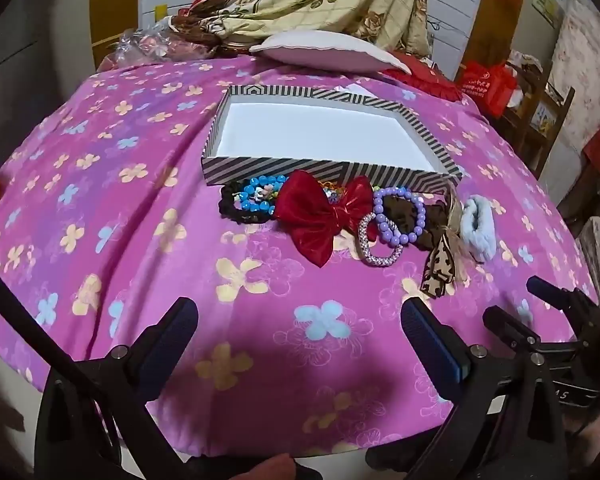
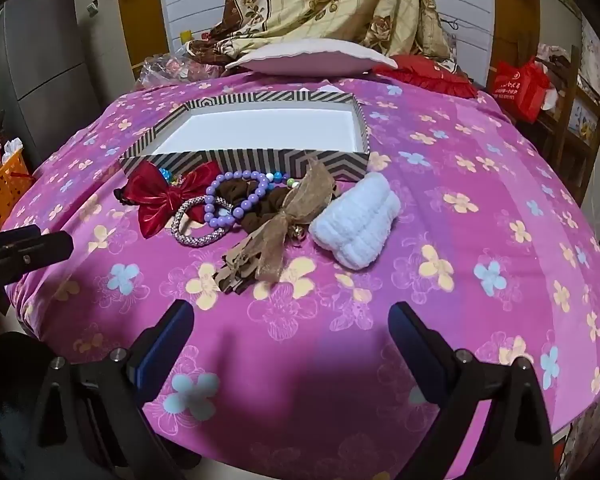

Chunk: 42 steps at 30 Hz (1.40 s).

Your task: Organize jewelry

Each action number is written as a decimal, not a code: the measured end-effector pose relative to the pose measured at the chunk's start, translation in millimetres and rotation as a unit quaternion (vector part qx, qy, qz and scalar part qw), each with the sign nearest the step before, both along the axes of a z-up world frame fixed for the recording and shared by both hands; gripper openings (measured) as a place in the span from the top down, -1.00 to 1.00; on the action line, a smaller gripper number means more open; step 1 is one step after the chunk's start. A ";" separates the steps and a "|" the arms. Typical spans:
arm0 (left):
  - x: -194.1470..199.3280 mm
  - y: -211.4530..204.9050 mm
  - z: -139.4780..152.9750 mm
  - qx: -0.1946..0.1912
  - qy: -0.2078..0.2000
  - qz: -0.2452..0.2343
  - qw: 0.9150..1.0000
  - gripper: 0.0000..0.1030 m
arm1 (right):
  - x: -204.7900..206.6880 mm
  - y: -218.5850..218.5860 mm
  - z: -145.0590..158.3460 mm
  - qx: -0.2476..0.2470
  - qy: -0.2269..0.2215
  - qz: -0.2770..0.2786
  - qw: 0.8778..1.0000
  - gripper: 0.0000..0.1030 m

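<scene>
Right wrist view shows the right gripper (image 2: 290, 340) spread wide and empty near the bedspread's (image 2: 480, 152) front edge, so it should approach the white scrunchie (image 2: 356, 224) beside the striped box (image 2: 244, 160) squarely.

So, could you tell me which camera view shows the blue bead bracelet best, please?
The left wrist view: the blue bead bracelet shows there as most of a ring, left of the red bow, overlapping a black hair tie. In the right wrist view the bow covers it; only a few blue beads peek out above.
</scene>
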<state>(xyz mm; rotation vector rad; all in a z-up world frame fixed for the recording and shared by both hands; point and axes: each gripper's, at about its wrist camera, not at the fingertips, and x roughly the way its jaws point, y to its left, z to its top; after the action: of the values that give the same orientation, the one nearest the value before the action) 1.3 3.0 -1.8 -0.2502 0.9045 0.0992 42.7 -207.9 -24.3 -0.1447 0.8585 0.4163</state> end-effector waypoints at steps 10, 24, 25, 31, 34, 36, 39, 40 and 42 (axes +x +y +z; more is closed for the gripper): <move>-1.0 -1.5 -2.6 0.009 0.005 0.003 1.000 -0.54 | -2.5 4.3 -1.0 -0.012 -0.004 0.000 1.000 -0.93; -1.0 1.5 -1.9 0.003 0.006 0.008 1.000 -0.54 | 1.3 2.0 -6.7 -0.013 0.000 -0.005 1.000 -0.93; -1.2 1.6 -1.9 0.002 0.005 0.008 1.000 -0.54 | 1.7 1.9 -6.3 -0.013 0.000 -0.006 1.000 -0.93; -1.3 1.4 -1.8 0.003 0.005 0.008 1.000 -0.54 | 1.9 1.2 -3.8 -0.010 -0.005 -0.006 1.000 -0.93; -1.7 3.1 -1.5 0.000 0.004 0.009 1.000 -0.54 | 2.5 0.3 -4.7 -0.013 -0.003 -0.008 1.000 -0.93; -1.7 3.9 -1.1 -0.001 0.005 0.012 1.000 -0.54 | 2.8 -0.8 -4.5 -0.012 -0.002 -0.011 1.000 -0.93; -1.5 4.2 -0.5 0.000 0.004 0.011 1.000 -0.54 | 3.6 -3.4 -4.7 -0.010 0.000 -0.016 1.000 -0.93; -1.3 4.5 -0.9 -0.001 0.005 0.011 1.000 -0.54 | 3.9 -3.7 -5.2 -0.011 0.001 -0.017 1.000 -0.93; -1.5 4.7 -1.4 -0.003 0.007 0.011 1.000 -0.54 | 4.1 -3.4 -5.7 -0.011 0.001 -0.017 1.000 -0.93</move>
<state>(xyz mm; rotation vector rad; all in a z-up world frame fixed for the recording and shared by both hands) -0.2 7.7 -3.2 -0.2651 0.9155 0.1190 46.9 -211.4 -30.1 -0.1506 0.8670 0.3751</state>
